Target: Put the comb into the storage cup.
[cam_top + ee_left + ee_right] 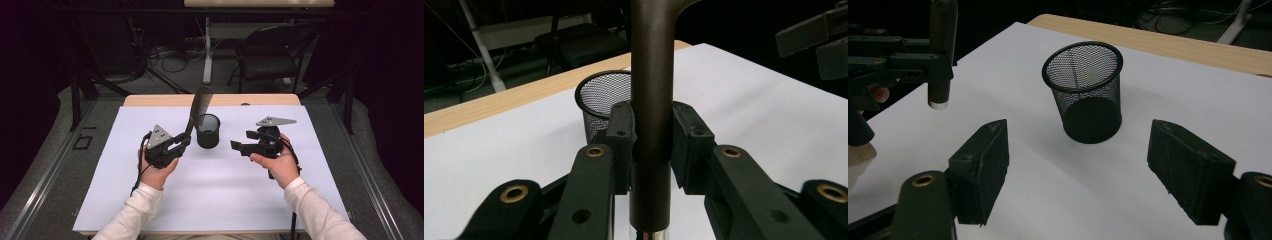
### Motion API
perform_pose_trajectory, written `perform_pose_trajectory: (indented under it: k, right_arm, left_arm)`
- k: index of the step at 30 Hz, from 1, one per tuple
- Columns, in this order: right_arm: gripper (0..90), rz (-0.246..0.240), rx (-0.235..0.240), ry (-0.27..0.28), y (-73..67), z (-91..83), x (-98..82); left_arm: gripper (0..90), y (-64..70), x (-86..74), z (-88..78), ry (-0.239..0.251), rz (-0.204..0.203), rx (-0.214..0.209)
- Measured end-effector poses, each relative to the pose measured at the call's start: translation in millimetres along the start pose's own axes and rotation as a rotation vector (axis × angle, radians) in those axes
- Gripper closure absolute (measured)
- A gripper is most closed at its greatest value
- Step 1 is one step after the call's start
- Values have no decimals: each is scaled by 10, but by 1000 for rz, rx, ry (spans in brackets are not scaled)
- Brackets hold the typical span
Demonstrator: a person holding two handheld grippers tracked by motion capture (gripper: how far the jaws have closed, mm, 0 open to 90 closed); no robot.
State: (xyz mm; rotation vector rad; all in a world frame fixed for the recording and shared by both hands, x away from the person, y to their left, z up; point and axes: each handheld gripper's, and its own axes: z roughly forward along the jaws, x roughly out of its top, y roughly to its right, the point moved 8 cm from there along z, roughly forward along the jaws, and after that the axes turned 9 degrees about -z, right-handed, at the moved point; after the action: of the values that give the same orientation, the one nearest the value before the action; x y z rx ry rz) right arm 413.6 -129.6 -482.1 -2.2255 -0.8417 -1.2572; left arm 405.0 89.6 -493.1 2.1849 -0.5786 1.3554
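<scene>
A black mesh cup (208, 130) stands upright on the white sheet near the table's middle, also seen in the left gripper view (600, 102) and the right gripper view (1085, 92). My left gripper (184, 142) is shut on the handle of a dark comb (197, 107), held upright just left of the cup; the handle (651, 100) runs between its pads. My right gripper (234, 146) hovers right of the cup, open with nothing between its fingers (982, 167). From the right gripper view the comb handle (942, 50) hangs at the left.
The white sheet (225, 185) covers most of the wooden table (150, 100). A black folding chair (272, 55) and cables lie on the floor beyond the far edge. Dark surroundings flank the table.
</scene>
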Motion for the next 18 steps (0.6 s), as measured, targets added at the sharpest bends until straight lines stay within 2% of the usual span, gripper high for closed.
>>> perform_pose_trajectory:
  k: [18]
  right_arm:
    - [293, 3, 21, -8, 20, 19, 262]
  left_arm:
    - [727, 3, -20, 16, 3, 3, 3]
